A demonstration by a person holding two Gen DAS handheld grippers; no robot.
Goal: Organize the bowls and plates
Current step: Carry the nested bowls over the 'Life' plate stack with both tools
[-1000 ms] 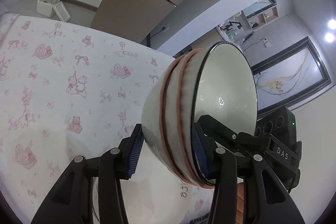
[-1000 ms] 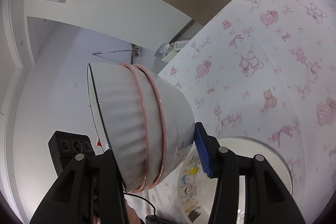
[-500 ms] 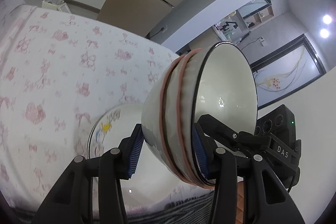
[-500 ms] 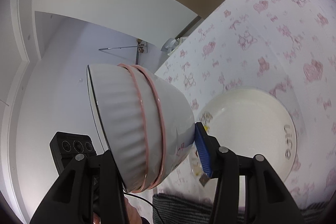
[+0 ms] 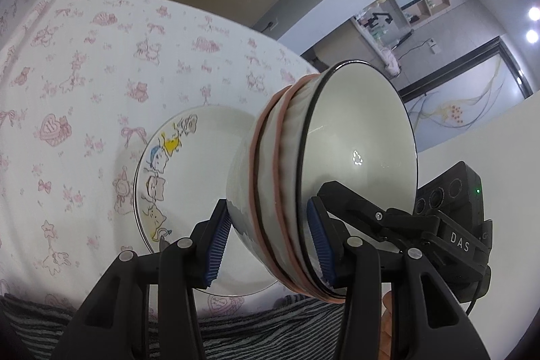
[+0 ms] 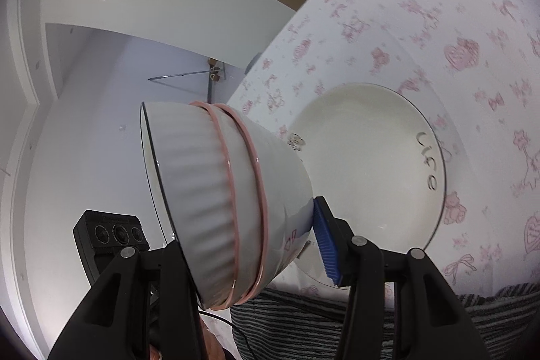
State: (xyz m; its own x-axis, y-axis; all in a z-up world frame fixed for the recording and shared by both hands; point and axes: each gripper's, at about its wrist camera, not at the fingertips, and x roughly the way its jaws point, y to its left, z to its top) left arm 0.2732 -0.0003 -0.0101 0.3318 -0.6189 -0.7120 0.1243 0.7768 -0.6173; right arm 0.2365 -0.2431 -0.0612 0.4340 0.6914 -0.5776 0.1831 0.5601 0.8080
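Note:
Both grippers hold one stack of nested white bowls with pink rims, tipped on its side above the table. My left gripper is shut on the bowl stack, with one blue pad inside the rim and one on the outer wall. My right gripper is shut on the same bowl stack from the other side. A white plate with cartoon drawings lies on the table below the bowls. It also shows in the right wrist view, with handwriting near its rim.
The table carries a white cloth with pink bear and heart prints. A grey striped fabric lies along the near edge. The other gripper's black camera box sits close beside the bowls. Walls and cabinets stand behind.
Both grippers with the bowl stack have pulled back toward the near table edge. The plate, mostly hidden a second ago, now shows in full below the bowls. The grip is unchanged.

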